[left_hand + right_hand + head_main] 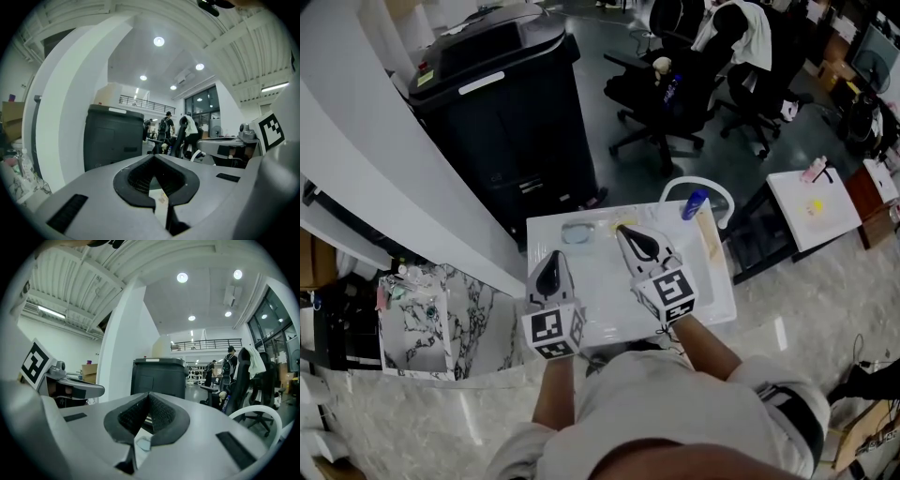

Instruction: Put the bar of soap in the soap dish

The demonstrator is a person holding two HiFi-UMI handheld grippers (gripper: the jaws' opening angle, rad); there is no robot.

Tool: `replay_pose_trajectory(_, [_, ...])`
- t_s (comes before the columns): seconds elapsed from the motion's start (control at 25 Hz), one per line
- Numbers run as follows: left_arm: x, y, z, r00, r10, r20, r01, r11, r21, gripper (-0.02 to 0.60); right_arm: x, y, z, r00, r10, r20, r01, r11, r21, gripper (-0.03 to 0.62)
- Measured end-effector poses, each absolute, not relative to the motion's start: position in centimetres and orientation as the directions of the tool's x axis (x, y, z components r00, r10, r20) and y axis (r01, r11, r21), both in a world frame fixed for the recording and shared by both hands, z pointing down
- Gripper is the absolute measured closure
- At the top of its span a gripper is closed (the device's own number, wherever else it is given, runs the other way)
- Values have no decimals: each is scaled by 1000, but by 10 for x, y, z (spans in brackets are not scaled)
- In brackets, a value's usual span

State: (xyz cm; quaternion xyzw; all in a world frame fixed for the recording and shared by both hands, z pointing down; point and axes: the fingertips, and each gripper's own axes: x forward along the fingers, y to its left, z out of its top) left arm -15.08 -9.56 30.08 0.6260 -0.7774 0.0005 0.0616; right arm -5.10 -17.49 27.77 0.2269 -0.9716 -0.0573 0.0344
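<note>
In the head view a small white table [712, 300] holds a clear bluish soap dish [578, 232] near its far edge. Just right of the dish lies a pale yellowish piece [608, 225] that looks like the bar of soap. My left gripper [551, 263] hovers over the table's left part, shut and empty, short of the dish. My right gripper [628, 234] hangs near the yellowish piece with its jaws together and nothing in them. In the right gripper view a bluish bit of the dish [144, 443] shows under the jaws. Both grippers point about level.
A blue-capped bottle [695, 203] and a light wooden stick [709, 236] lie at the table's far right. A big black bin [511, 103] stands beyond the table, a white pillar [384, 178] to the left, office chairs [675, 89] behind, a marble-patterned box [417, 319] on the left.
</note>
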Motion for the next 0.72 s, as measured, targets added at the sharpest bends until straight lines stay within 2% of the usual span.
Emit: replay_pose_trajectory(0.72, [-164,-92,307,-215,-972,95,-973,221,65,565,-64,-169,287,-897,-440,47,-432,893,126,594])
